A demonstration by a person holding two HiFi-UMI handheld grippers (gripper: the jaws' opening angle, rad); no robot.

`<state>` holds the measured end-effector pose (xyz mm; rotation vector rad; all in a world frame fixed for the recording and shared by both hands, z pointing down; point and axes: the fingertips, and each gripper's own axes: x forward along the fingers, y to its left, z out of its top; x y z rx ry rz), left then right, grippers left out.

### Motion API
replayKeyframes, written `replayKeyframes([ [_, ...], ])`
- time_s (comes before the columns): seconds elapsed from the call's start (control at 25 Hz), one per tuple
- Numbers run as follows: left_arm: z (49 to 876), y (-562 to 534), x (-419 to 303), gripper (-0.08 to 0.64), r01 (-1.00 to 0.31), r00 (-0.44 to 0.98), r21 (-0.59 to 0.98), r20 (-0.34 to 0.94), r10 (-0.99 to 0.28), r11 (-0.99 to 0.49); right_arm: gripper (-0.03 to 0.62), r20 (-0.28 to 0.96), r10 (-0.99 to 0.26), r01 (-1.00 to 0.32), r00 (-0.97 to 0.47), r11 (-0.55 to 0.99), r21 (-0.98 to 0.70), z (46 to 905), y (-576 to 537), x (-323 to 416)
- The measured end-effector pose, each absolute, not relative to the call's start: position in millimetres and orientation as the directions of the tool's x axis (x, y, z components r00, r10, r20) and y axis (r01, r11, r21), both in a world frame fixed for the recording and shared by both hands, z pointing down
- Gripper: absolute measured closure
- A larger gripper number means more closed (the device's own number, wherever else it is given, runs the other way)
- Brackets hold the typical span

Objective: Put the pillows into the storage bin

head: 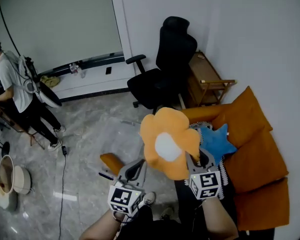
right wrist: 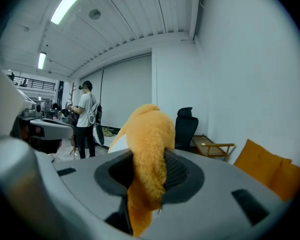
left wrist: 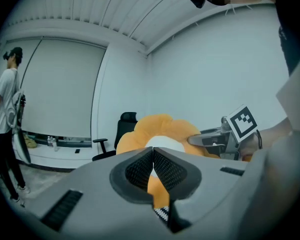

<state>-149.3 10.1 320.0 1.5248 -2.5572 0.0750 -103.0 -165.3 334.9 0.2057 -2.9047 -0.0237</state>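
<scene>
An orange flower-shaped pillow (head: 167, 141) with a white centre hangs in the air in front of me. My right gripper (head: 194, 160) is shut on its lower right petal; in the right gripper view the orange plush (right wrist: 147, 134) fills the jaws of the right gripper (right wrist: 147, 176). My left gripper (head: 140, 165) sits just below and left of the pillow, its jaws shut with nothing seen between them. In the left gripper view the left gripper (left wrist: 153, 166) points at the flower pillow (left wrist: 160, 131). A blue star pillow (head: 216, 141) lies on the orange sofa (head: 255, 154). No storage bin is in view.
A black office chair (head: 165, 69) and a wooden side table (head: 205, 79) stand by the far wall. Another orange cushion (head: 111, 161) lies on the grey floor near my legs. A person (head: 15, 89) stands at the far left. Round pale containers (head: 7, 176) sit at the lower left.
</scene>
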Motion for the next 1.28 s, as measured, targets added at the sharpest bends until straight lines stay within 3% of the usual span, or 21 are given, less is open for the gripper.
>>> replayKeyframes([
  [0.12, 328.1, 46.0, -153.4, 0.554, -0.822, -0.547, 0.042, 0.215, -0.809, 0.567, 0.459, 0.242, -0.055, -0.055, -0.969, 0.998, 0.008, 347.4, -138.7, -123.6],
  [0.52, 350.5, 155.6, -214.9, 0.554, -0.698, -0.692, 0.086, 0.173, -0.701, 0.711, 0.459, 0.299, 0.122, 0.132, -0.946, 0.991, 0.014, 374.0, -29.4, -215.7],
  [0.88, 363.2, 261.3, -326.4, 0.554, -0.715, -0.666, 0.125, 0.177, -0.725, 0.688, 0.459, 0.386, 0.110, 0.125, -0.916, 0.992, 0.015, 400.2, 79.1, -327.9],
  [1.28, 400.6, 308.2, -406.9, 0.552, -0.724, -0.607, 0.186, 0.287, -0.741, 0.664, 0.459, 0.485, 0.098, 0.084, -0.869, 0.995, -0.050, 452.9, 128.3, -411.2],
])
